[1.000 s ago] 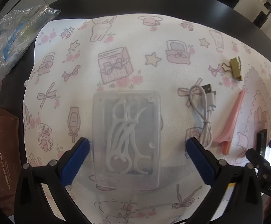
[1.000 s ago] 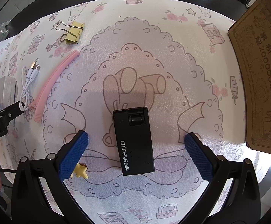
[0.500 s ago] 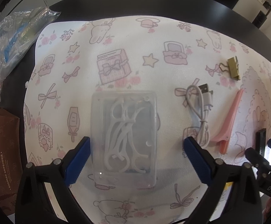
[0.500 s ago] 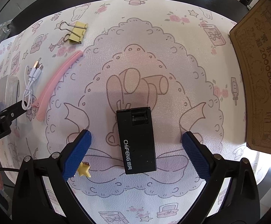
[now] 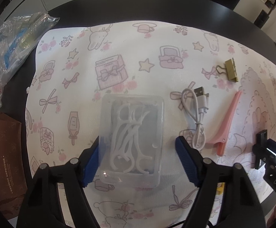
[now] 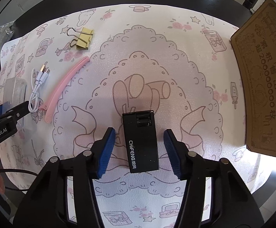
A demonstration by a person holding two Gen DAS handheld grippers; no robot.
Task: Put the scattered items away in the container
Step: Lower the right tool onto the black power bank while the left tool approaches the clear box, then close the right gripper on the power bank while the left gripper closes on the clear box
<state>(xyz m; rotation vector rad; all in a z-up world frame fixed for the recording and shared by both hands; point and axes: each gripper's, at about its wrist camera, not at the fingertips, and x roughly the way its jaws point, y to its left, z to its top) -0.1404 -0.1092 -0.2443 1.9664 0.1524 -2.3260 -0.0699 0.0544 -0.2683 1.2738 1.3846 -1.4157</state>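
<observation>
- Left wrist view: the left gripper points down over a clear, rectangular plastic box of white floss picks, which lies on a white mat printed with pink bows and stars.
- Its jaws are closing around the box; the left blue pad looks to be against the box's side, while the right blue pad stands just apart from it, so nothing is clamped yet.
- To the right of the box lie a coiled white USB cable, a pink plastic hair clip and, farther up, a gold metal binder clip.
- A crinkled clear plastic bag sits on the dark table at upper left.
- Right wrist view: the right gripper points down over a black rectangular lighter with white lettering, which lies on the mat.
- Its jaws are closing with the lighter between them; both pads show a gap to its sides, so it is not gripped.
- The binder clip, hair clip and cable lie at upper left.
- A brown printed cardboard container stands at the right edge of the mat.
</observation>
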